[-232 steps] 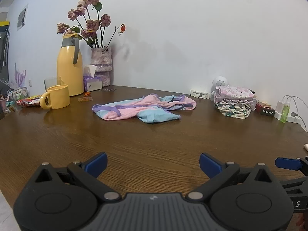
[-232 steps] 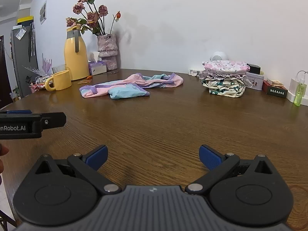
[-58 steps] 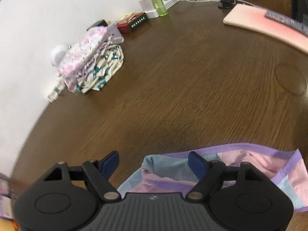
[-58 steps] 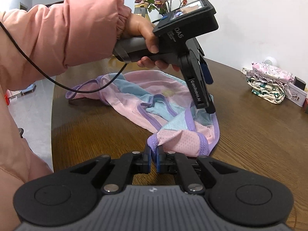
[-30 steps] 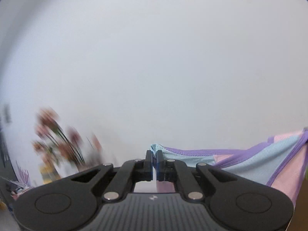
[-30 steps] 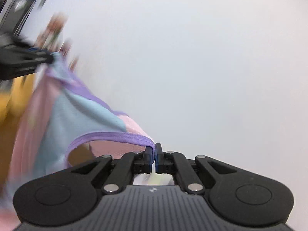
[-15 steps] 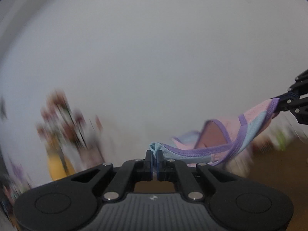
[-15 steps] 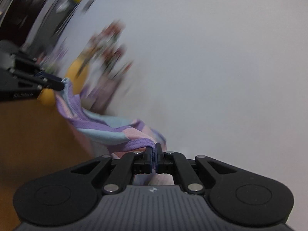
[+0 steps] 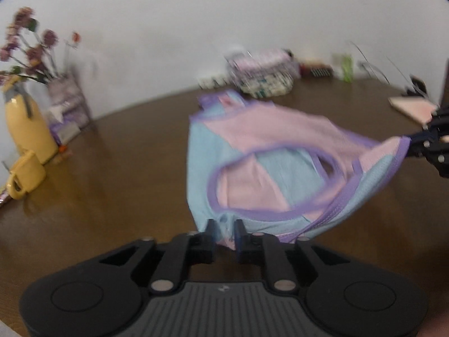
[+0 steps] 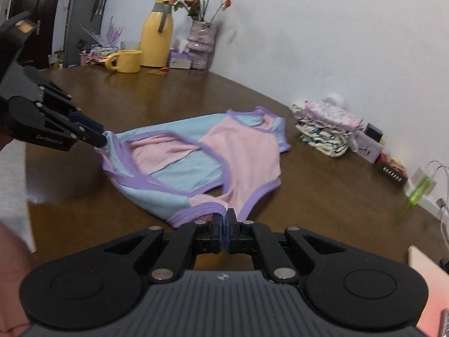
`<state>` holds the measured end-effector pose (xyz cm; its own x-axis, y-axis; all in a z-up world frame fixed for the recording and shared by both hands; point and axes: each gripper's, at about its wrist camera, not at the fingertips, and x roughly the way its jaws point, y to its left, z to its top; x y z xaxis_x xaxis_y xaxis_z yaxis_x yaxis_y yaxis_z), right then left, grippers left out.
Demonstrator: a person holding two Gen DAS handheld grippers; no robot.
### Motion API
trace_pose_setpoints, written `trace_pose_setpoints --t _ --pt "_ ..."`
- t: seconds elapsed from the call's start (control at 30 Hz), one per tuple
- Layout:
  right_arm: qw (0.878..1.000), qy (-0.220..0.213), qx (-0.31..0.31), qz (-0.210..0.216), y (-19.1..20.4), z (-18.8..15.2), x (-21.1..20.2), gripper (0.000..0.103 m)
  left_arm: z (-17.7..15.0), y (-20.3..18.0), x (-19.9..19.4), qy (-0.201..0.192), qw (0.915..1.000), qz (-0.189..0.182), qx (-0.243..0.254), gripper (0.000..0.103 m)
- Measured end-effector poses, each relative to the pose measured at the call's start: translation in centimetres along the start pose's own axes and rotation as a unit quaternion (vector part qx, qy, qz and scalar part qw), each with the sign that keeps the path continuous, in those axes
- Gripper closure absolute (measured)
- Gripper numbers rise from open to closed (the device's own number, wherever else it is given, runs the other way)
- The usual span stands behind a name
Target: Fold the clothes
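A pink, light-blue and purple-trimmed garment (image 9: 266, 151) (image 10: 238, 151) lies spread on the brown table (image 10: 168, 92), its far hem flat and its near edge still lifted. My left gripper (image 9: 224, 231) (image 10: 98, 140) is low at the garment's left corner. Its jaws are opening, a gap shows between them, and the blue corner sits loosely in that gap. My right gripper (image 10: 224, 221) (image 9: 415, 143) is shut on the purple-trimmed right corner just above the table. The left wrist view is blurred.
A yellow thermos (image 10: 157, 36), a yellow mug (image 10: 127, 61) and a vase of dried roses (image 10: 200, 39) stand at the far left. A stack of folded clothes (image 10: 328, 129) sits by the wall, with a green bottle (image 10: 418, 191) and cables beyond. A person's pink sleeve (image 10: 11, 280) shows at bottom left.
Both grippers came down from in front of the wall to the table with the garment stretched between them. The garment now lies on the table, and the left jaws have parted.
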<state>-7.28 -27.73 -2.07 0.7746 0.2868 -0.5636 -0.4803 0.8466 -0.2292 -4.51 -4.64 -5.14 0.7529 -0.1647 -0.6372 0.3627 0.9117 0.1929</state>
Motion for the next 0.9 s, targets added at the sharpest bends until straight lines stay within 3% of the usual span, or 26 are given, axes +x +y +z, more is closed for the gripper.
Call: trace_pose_setpoints --t 0.07,0.17,0.27,0.37,0.47,0.6,0.73,0.9 --pt "1.0 0.0 -0.01 0.003 0.7 -0.4 -0.1 0.101 -0.2 0.3 -0.4 0.0 0.9996 -0.016 0.021 0.074" --pt "1.0 0.004 -0.023 0.0 1.3 -0.9 0.0 0.101 0.2 -0.7 -1.6 -0.019 0.9939 -0.047 0.098 0.067" --pt "1.0 0.009 -0.023 0.0 1.4 -1.1 0.1 0.101 1.2 -2.6 -1.8 -0.041 0.9796 -0.06 0.187 0.052" --pt "1.0 0.01 -0.022 0.002 1.5 -1.3 0.0 0.101 1.8 -4.5 -0.5 -0.044 0.9599 -0.066 0.269 0.051" --pt "1.0 0.017 -0.022 0.003 1.4 -1.7 0.1 0.101 1.9 -5.5 1.6 -0.04 0.9435 -0.065 0.322 0.062" --pt "1.0 0.026 -0.014 0.003 1.0 -2.4 0.3 0.1 2.3 -5.8 3.1 -0.016 0.9284 -0.106 0.356 0.066" --pt "1.0 0.027 -0.005 0.002 0.6 -2.6 0.6 0.1 2.5 -5.4 3.5 -0.005 0.9193 -0.131 0.371 0.067" --pt "1.0 0.028 0.0 0.002 0.3 -2.6 0.9 0.1 2.7 -5.0 3.7 0.012 0.9128 -0.164 0.374 0.079"
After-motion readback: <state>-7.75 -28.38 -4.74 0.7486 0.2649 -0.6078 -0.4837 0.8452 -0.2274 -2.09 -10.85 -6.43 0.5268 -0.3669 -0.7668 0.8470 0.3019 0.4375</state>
